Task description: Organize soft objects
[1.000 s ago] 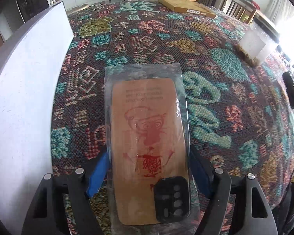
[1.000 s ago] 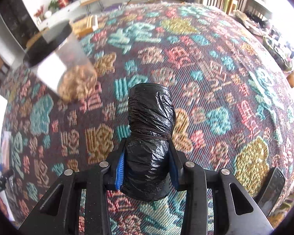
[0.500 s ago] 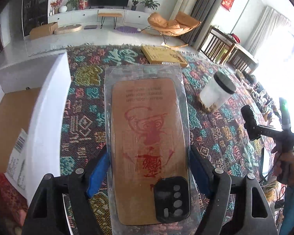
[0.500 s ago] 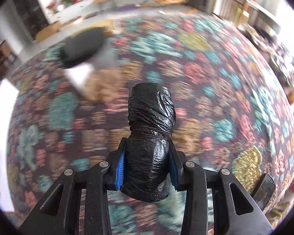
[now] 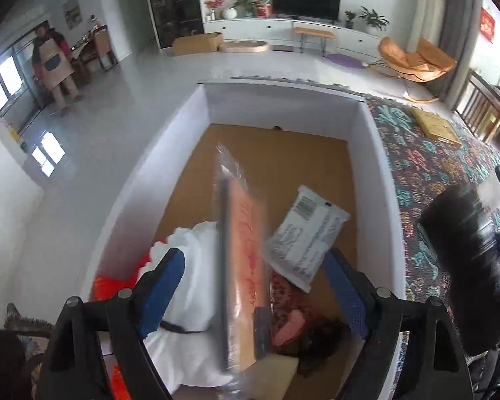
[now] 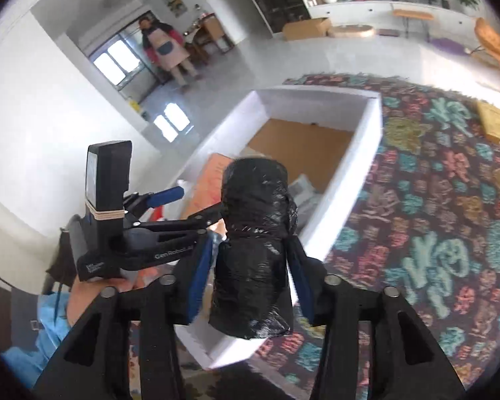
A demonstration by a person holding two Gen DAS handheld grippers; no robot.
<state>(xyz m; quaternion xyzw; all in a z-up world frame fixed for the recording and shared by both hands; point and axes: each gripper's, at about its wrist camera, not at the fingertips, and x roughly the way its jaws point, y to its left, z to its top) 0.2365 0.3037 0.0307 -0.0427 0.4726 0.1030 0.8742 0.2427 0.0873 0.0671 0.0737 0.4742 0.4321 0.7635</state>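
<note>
Jaws of the left gripper (image 5: 253, 286) were seen opening, spread wide over a white box (image 5: 283, 100) with a brown floor. Between them, but clear of both blue pads, was a flat phone case in a clear sleeve (image 5: 241, 260), tipped on edge and blurred; it was judged to be dropping into the box rather than held. Below it in the box lay a white cloth (image 5: 190, 286), something orange (image 5: 111, 286), a pale printed packet (image 5: 305, 233) and a dark patterned item (image 5: 296, 330).

Jaws of the right gripper (image 6: 253, 273) were likewise opening. A black plastic roll (image 6: 253, 243), tied at its waist, stood between the pads; a sliver of gap showed on its right side, so it was taken as released or nearly so, though contact on the left side could not be ruled out. It was positioned above the near rim of the box, beside a patterned rug (image 6: 433, 216).

The roll was judged light, soft and crushable, with a slick crinkled skin; it would best be taken at the tied waist, where the narrowing resists slipping. The sleeved case was judged light and stiff but slippery in its film, best taken across its long edges near the middle. A person in an apron (image 6: 165, 48) stood far off in a doorway.
</note>
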